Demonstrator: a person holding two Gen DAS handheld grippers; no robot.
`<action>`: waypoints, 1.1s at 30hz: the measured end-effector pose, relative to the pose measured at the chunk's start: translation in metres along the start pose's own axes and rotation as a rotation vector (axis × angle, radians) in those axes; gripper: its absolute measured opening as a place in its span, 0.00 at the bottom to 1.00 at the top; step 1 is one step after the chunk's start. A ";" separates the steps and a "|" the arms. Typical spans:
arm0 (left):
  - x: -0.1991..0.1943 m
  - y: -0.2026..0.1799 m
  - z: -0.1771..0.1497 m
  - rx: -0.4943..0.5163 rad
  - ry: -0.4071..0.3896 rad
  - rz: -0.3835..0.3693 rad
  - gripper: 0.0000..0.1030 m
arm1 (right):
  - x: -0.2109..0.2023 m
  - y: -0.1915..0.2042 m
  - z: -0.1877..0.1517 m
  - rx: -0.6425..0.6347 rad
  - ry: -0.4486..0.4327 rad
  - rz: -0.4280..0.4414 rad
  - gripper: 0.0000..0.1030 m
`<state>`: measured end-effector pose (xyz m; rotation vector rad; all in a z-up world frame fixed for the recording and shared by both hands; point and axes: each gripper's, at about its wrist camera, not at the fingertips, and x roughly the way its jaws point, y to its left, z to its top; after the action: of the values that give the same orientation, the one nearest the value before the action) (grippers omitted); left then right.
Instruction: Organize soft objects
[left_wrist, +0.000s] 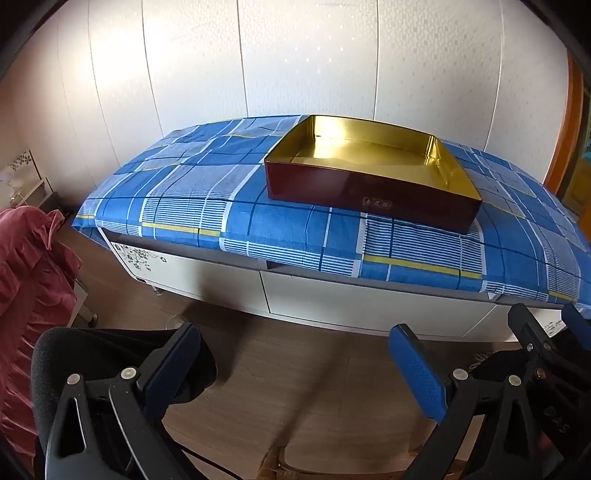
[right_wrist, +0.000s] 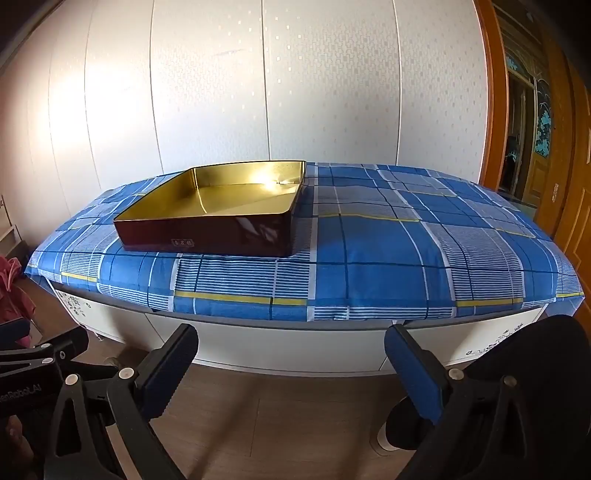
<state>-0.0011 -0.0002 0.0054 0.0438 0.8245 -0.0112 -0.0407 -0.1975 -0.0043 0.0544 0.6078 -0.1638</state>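
Note:
A dark red box with a gold inside (left_wrist: 373, 188) stands empty on the blue checked cloth (left_wrist: 207, 192) over a low white cabinet. In the right wrist view the box (right_wrist: 210, 232) sits left of centre on the cloth (right_wrist: 406, 251). My left gripper (left_wrist: 295, 365) is open and empty, held over the wooden floor in front of the cabinet. My right gripper (right_wrist: 291, 363) is open and empty too, also in front of the cabinet. The right gripper's fingers (left_wrist: 535, 332) show at the right edge of the left wrist view. No soft objects are in view on the cloth.
A red-pink fabric (left_wrist: 29, 280) hangs at the far left. The white cabinet front (right_wrist: 288, 343) has drawers below the cloth. A white panelled wall (right_wrist: 258, 81) stands behind. An orange wooden door (right_wrist: 535, 147) is at the right. Black padded knees or cushions (left_wrist: 122, 362) sit low near the grippers.

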 end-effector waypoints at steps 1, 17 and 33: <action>0.000 0.000 -0.001 -0.001 -0.003 -0.001 1.00 | 0.000 0.000 0.000 0.000 0.000 0.001 1.00; -0.006 -0.003 -0.004 0.015 -0.037 -0.005 1.00 | 0.001 -0.001 0.000 0.004 0.000 0.001 1.00; -0.008 -0.005 -0.003 0.026 -0.040 -0.004 1.00 | 0.003 -0.001 -0.001 0.010 0.010 -0.001 1.00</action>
<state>-0.0092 -0.0053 0.0088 0.0665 0.7842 -0.0262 -0.0392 -0.1989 -0.0063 0.0640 0.6166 -0.1679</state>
